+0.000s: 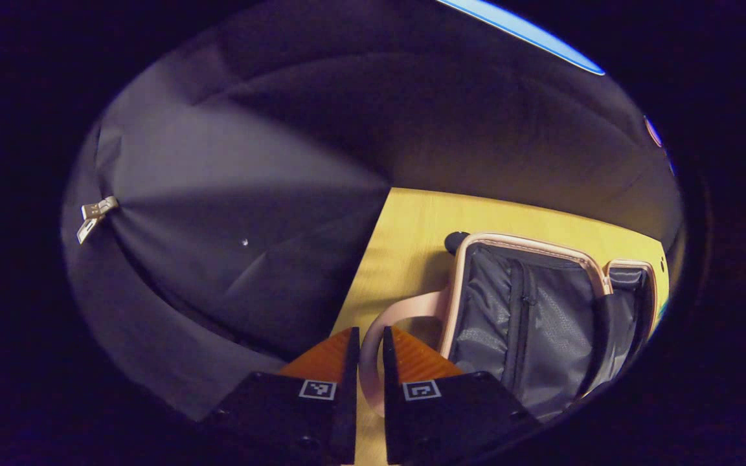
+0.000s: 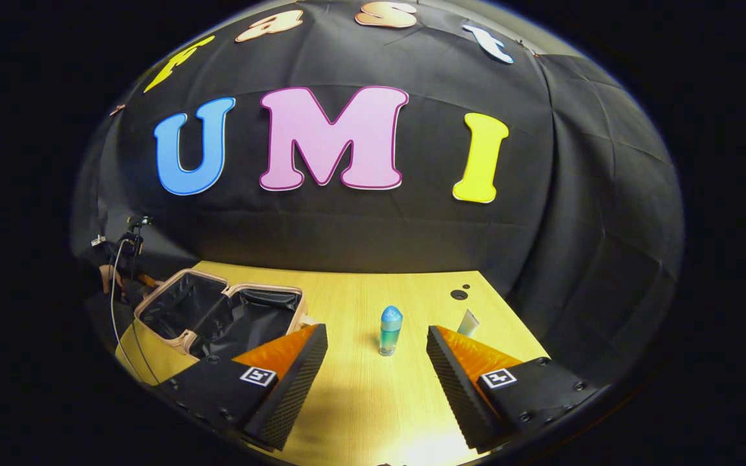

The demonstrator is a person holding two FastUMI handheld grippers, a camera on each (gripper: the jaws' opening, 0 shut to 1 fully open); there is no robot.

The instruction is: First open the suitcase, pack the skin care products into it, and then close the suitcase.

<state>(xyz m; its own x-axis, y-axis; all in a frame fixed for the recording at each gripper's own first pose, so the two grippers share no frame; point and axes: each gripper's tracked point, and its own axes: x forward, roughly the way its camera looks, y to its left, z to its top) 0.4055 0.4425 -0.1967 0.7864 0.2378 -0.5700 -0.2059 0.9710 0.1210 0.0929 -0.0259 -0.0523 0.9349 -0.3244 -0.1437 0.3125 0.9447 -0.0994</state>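
The pink suitcase [image 1: 528,317] lies open on the yellow table, showing its dark grey lining and a zipped pocket. Its pink handle [image 1: 405,309] loops between the fingers of my left gripper [image 1: 370,333], which is shut on it. In the right gripper view the open suitcase [image 2: 217,314] sits at the left of the table. A small blue-green bottle [image 2: 390,330] stands upright ahead, in line with the gap of my right gripper [image 2: 376,331], which is open wide and holds nothing. A white tube [image 2: 468,322] lies just beyond its right finger.
The yellow table [image 2: 360,401] ends at the black cloth wall behind and on both sides. Two small dark holes [image 2: 458,294] sit near its far right corner. A cable and the other gripper's rig [image 2: 124,255] show beyond the suitcase at the left.
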